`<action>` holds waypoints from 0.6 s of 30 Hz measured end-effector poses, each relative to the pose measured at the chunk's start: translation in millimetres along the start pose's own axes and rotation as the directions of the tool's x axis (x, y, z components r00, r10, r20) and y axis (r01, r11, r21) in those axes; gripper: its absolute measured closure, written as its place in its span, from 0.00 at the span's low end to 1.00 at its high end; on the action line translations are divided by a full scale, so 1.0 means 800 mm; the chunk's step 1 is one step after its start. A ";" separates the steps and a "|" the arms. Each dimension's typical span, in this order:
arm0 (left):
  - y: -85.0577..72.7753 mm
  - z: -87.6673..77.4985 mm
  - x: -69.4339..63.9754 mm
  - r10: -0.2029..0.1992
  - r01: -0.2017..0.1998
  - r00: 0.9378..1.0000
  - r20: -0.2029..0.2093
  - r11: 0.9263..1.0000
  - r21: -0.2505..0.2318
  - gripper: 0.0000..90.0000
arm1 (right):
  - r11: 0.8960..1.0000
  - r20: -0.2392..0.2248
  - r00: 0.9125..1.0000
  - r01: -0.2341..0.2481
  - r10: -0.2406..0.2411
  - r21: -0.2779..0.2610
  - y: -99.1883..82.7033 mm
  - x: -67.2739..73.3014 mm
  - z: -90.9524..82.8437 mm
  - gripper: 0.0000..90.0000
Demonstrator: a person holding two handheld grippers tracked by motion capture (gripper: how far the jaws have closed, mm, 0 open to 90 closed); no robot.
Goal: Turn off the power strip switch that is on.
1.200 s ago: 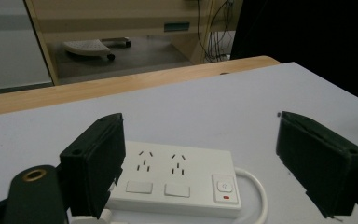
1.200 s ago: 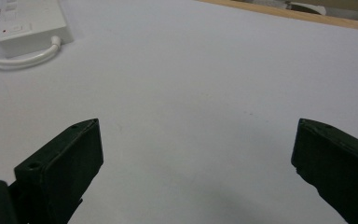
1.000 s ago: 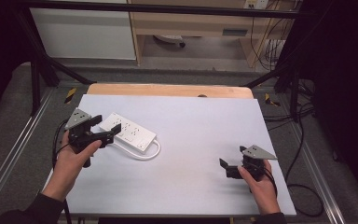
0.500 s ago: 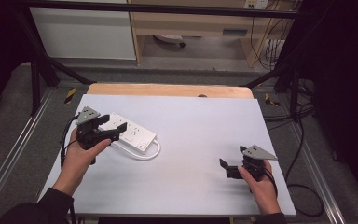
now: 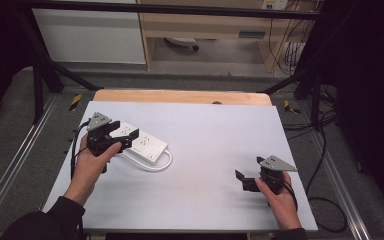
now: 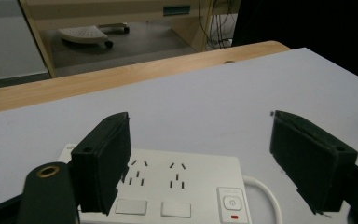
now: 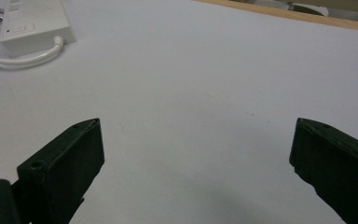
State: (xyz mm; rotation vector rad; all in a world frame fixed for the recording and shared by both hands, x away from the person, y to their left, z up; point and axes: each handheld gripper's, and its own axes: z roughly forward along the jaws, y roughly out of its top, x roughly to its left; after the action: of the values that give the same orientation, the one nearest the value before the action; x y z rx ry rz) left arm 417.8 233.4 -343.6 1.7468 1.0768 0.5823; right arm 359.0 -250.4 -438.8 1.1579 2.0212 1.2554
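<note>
Working over: the white power strip (image 5: pixel 139 143), which I take as landmark for everything below.

High view, strip: lies flat at the left side of the grey table (image 5: pixel 205 200), long axis slanted, its white cord (image 5: pixel 156 165) looping out from the near end and curling along the near side.
High view, left gripper (image 5: pixel 126 138): directly above the strip's left half, my hand (image 5: pixel 91 165) behind it. I judge I'm lining up to pinch the body across its width.
High view, right gripper (image 5: pixel 241 180): well apart from the strip, at the table's right near edge, parked low, probably to stay clear.

Left gripper view, strip (image 6: pixel 177 196): sits between my two jaws and below them, sockets, two blank rockers and a switch with a red mark facing up.
Left gripper view, left gripper (image 6: pixel 200 168): jaws wide apart and lately opening a touch; neither pad touches the casing, nothing held.
Left gripper view, reason: the gap spans the strip, so I judge it is set for a descent.

Right gripper view, right gripper (image 7: pixel 196 172): jaws spread wide over bare table, holding nothing.
Right gripper view, strip (image 7: pixel 32 21): far off at upper left, cord (image 7: pixel 16 58) trailing toward me.
</note>
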 end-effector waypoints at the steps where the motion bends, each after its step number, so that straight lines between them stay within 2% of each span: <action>1: 0.000 0.002 0.000 0.010 -0.010 1.000 -0.001 1.000 0.010 0.22 | 1.000 0.000 1.000 0.000 0.000 0.000 0.000 0.000 0.000 0.04; 8: 0.001 0.019 0.000 0.028 -0.028 1.000 -0.002 0.999 0.047 0.22 | 1.000 0.001 1.000 -0.006 0.006 -0.004 0.000 -0.001 -0.001 0.03; 18: -0.003 0.037 0.002 0.030 -0.029 1.000 -0.002 0.995 0.095 0.22 | 1.000 -0.001 1.000 -0.006 0.006 -0.003 0.000 -0.001 -0.001 0.03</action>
State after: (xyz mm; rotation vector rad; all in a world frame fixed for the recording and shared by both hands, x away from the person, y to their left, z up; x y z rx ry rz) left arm 440.8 221.1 -358.0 1.8469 1.0980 0.5606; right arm 358.9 -251.8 -438.0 1.1622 2.0175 1.2622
